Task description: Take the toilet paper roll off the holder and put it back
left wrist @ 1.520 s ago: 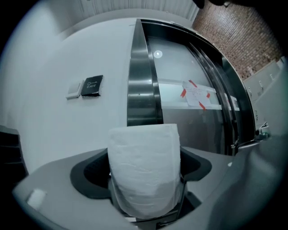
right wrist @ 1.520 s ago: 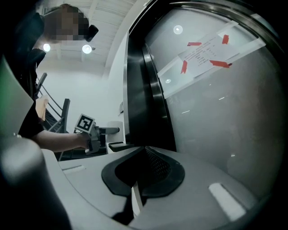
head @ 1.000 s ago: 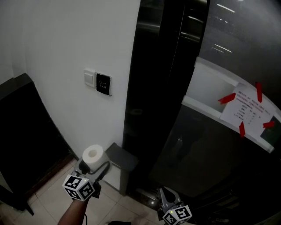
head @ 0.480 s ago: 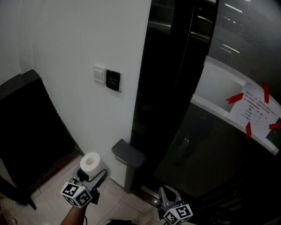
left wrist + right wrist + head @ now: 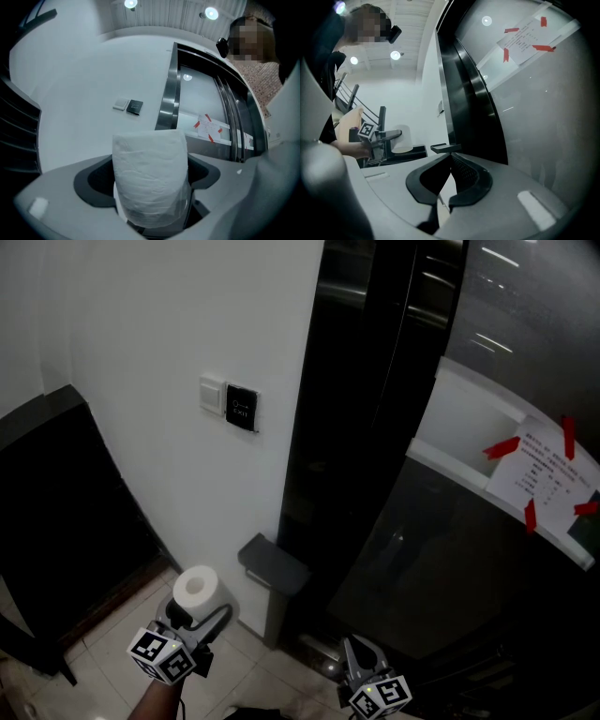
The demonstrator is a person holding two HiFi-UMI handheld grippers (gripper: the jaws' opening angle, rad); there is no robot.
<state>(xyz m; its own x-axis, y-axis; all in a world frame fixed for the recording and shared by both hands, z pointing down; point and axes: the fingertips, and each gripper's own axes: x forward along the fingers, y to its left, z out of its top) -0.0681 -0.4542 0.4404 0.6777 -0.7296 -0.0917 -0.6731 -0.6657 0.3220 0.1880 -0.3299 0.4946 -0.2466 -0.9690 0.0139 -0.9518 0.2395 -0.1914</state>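
Observation:
A white toilet paper roll point(image 5: 196, 589) stands upright in my left gripper point(image 5: 194, 610), low at the left of the head view, and the gripper is shut on it. In the left gripper view the roll point(image 5: 151, 180) fills the space between the jaws. A small dark grey holder ledge point(image 5: 273, 569) juts from the wall's foot, just right of the roll and apart from it. My right gripper point(image 5: 357, 658) hangs lower right, shut with nothing in it. In the right gripper view its tips point(image 5: 449, 165) meet, with the holder ledge point(image 5: 445, 148) and the roll point(image 5: 403, 139) beyond.
The white wall carries a switch plate point(image 5: 213, 396) and a black panel point(image 5: 243, 410). A glossy black column and door point(image 5: 366, 427) rise on the right, with a paper point(image 5: 550, 476) taped on in red. Dark furniture point(image 5: 56, 512) stands left, above a tiled floor point(image 5: 103, 660).
The head view has shifted, so the wall and door sit further right in it. The left gripper and the roll now stand slightly further left of the holder ledge. The right gripper has barely moved.

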